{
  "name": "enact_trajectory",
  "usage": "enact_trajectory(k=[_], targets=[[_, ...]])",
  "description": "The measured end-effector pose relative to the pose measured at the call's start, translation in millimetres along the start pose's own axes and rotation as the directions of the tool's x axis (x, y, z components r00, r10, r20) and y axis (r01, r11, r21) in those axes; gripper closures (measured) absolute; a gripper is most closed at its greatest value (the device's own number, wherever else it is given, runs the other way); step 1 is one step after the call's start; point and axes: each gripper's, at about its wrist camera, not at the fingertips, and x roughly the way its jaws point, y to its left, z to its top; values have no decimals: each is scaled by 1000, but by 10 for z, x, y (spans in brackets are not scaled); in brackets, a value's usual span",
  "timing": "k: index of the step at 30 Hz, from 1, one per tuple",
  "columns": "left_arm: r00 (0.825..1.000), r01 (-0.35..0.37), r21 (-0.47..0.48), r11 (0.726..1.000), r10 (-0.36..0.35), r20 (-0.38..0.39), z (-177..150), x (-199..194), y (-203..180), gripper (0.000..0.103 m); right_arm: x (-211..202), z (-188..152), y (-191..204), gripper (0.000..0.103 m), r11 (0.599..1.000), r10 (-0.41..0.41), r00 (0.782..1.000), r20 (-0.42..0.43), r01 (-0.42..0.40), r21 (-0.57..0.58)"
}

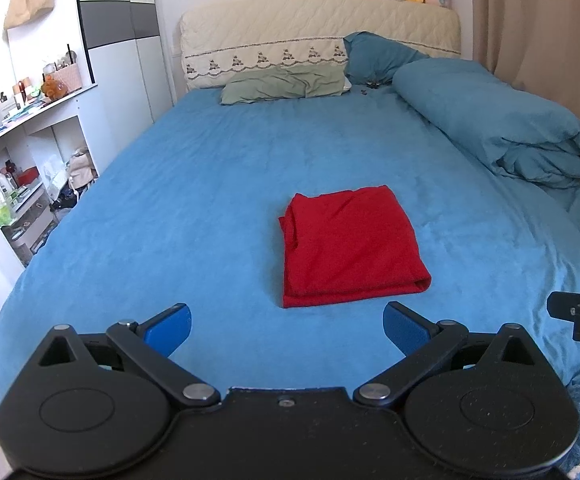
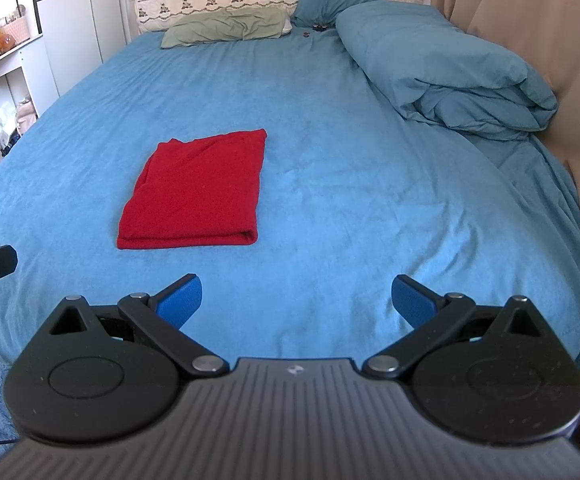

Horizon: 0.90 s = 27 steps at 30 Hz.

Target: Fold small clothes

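From our left wrist we see the left gripper [image 1: 287, 326], jaws wide and empty, above the bed [image 1: 170, 200]; the folded red cloth [image 1: 350, 244] lies just ahead. From our right wrist, the right gripper [image 2: 297, 299] gapes empty too, the cloth [image 2: 198, 192] ahead to its left.

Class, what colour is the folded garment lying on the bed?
Red. The garment lies on the blue bed; the left wrist view shows it best.
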Motion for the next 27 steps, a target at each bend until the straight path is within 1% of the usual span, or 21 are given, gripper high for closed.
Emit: enact_trajectory(k=[19, 27], targets=[[1000, 24, 1, 1000, -24, 8, 18, -49, 37, 0, -21, 6, -11, 0, 1000, -3, 1000, 3, 3, 4], [1000, 23, 0, 1000, -23, 2, 21, -52, 17, 0, -85, 6, 79, 0, 1000, -14, 1000, 9, 13, 15]])
